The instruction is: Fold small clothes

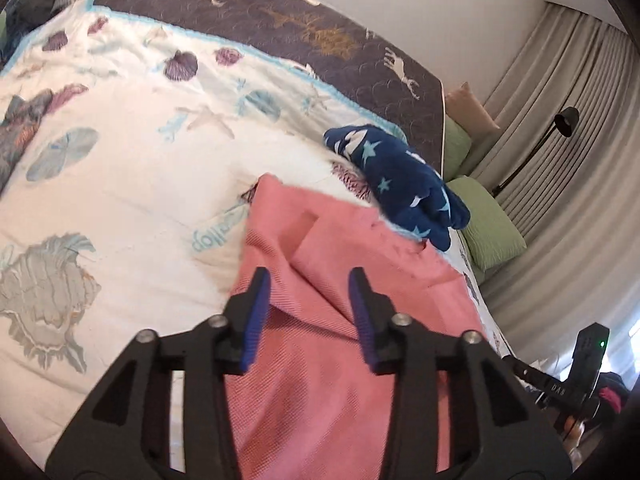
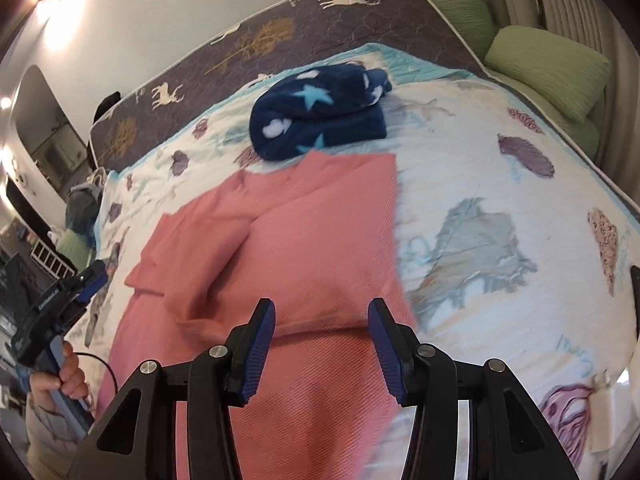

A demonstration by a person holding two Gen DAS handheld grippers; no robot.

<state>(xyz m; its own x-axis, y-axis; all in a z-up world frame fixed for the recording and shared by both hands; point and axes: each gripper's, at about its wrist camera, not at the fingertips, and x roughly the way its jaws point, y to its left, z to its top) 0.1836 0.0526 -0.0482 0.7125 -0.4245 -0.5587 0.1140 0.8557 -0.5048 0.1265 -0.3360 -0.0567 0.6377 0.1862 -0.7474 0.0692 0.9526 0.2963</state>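
Observation:
A pink knitted garment [image 1: 340, 352] [image 2: 288, 240] lies spread on the seashell quilt [image 1: 132, 208] [image 2: 500, 184], with one sleeve and a side flap folded over its middle. My left gripper [image 1: 309, 282] hovers open above it, nothing between its blue pads. My right gripper [image 2: 322, 310] also stands open over the garment's lower part, holding nothing. In the right wrist view the left gripper [image 2: 86, 280] shows at the left edge, held by a hand [image 2: 60, 376]. A folded navy fleece with stars [image 1: 404, 184] [image 2: 320, 116] rests just beyond the pink garment.
A dark blanket with deer and trees [image 1: 280, 16] [image 2: 280, 32] covers the far side of the bed. Green pillows [image 1: 492, 224] [image 2: 548, 68] lie off the bed's edge by the curtains [image 1: 568, 92]. A black floor lamp [image 1: 566, 120] stands there. More clothes [image 1: 36, 0] sit far left.

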